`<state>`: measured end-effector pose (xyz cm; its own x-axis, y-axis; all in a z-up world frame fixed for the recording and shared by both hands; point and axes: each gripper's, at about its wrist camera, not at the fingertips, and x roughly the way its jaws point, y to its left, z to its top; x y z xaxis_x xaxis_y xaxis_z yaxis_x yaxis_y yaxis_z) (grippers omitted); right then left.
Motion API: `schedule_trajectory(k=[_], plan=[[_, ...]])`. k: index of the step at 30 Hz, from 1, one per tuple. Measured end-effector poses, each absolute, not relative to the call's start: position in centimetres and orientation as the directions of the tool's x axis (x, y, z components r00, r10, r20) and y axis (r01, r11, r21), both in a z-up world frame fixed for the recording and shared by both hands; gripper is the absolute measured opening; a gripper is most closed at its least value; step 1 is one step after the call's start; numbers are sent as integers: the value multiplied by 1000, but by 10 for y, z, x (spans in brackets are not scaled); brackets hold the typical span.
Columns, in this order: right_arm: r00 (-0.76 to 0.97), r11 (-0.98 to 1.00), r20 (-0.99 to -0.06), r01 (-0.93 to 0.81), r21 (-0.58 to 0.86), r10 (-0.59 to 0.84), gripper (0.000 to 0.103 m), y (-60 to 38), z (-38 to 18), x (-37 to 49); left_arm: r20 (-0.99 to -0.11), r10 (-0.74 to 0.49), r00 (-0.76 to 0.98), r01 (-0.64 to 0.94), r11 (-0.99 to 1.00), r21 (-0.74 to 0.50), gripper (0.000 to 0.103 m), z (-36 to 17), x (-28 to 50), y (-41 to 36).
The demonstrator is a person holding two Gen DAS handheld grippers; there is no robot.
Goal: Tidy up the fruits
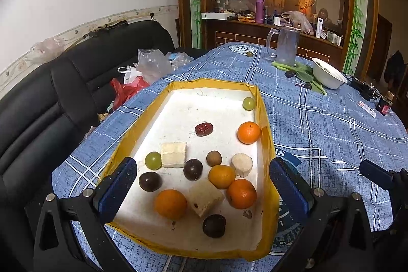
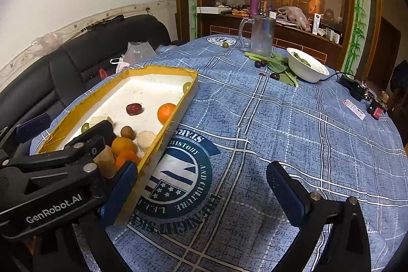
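A yellow-rimmed white tray [image 1: 265,124] on the blue tablecloth holds several fruits: oranges [image 1: 170,204], dark plums [image 1: 150,181], green grapes [image 1: 153,160], a red date [image 1: 203,129], a longan [image 1: 214,158] and pale cut chunks [image 1: 173,154]. My left gripper [image 1: 202,191] is open and empty, its fingers straddling the tray's near end. My right gripper [image 2: 201,193] is open and empty over the tablecloth just right of the tray [image 2: 187,98]. Loose fruit lies far off: a green grape [image 2: 225,44] and dark plums [image 2: 260,64].
A glass mug [image 2: 262,35], leafy greens [image 2: 278,65] and a white bowl [image 2: 307,68] stand at the table's far side. A power adapter [image 2: 353,84] and small red box [image 2: 377,109] lie at the right edge. A black sofa [image 1: 46,103] with plastic bags is left.
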<state>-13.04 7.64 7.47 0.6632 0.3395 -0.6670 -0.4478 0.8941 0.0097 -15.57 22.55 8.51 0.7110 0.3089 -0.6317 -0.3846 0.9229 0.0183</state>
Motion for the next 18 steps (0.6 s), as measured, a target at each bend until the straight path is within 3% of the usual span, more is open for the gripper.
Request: schedule_trajectory(k=[18], plan=[[654, 876, -677, -481, -31, 336, 103, 95, 73, -133, -652, 265, 710, -369, 929, -25, 103, 81, -157, 230]])
